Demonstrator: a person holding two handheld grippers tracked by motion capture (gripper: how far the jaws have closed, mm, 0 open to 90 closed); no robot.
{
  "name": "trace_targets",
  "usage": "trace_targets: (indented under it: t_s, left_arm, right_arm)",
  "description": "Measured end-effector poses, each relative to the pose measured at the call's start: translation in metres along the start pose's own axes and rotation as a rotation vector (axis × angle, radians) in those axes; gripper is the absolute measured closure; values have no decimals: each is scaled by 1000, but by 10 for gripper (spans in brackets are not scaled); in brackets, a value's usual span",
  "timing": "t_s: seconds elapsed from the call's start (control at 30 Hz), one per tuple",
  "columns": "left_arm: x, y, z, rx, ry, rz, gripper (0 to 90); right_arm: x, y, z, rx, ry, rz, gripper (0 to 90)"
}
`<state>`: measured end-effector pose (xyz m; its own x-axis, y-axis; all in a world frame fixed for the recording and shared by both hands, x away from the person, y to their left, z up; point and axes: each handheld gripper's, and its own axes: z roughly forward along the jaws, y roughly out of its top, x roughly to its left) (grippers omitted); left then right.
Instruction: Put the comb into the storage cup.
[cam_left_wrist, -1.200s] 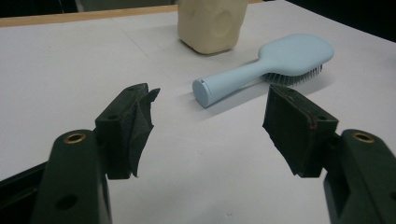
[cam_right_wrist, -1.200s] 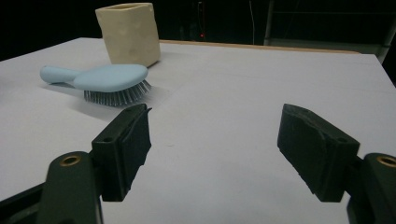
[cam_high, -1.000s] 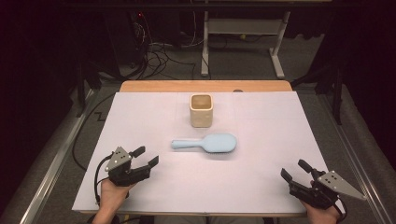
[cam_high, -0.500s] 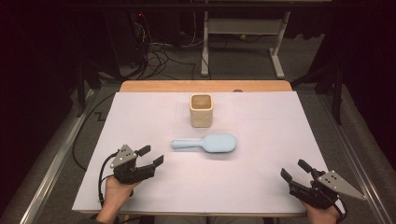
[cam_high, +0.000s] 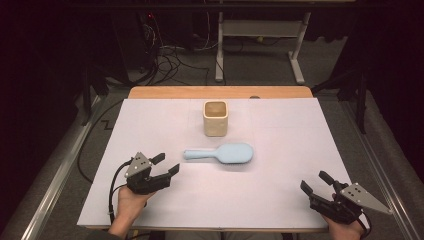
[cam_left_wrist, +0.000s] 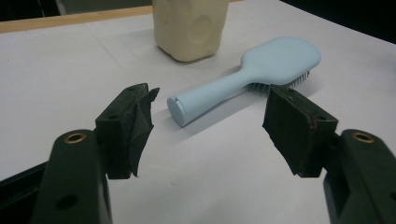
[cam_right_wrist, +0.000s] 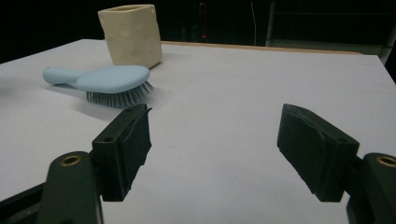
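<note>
We aim the left hand-held gripper (cam_high: 167, 165), jaws spread, at the brush (cam_high: 220, 153) handle; the brush lies mid-bench before the cup (cam_high: 215, 118). The right hand-held gripper (cam_high: 316, 183) waits spread, well apart.

Ahead of our left gripper (cam_high: 166, 165), bare white table (cam_high: 150, 125) runs to a blue hairbrush (cam_high: 220, 153); a cream cup (cam_high: 215, 118) stands just beyond it. Before our right gripper (cam_high: 315, 182), open surface reaches the brush's bristled side.
</note>
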<state>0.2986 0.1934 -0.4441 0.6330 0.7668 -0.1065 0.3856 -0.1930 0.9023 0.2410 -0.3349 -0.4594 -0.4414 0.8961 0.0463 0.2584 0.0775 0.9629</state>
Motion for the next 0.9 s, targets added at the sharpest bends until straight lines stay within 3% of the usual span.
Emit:
trace_targets:
  t_s: [0.37,0.9]
  left_arm:
    - [-7,6,13,19,-21,17,332]
    - [-15,18,33,2,-39,12,340]
  right_arm:
    - [1,0,1,6,22,-8,286]
    - [0,0,1,2,16,4,277]
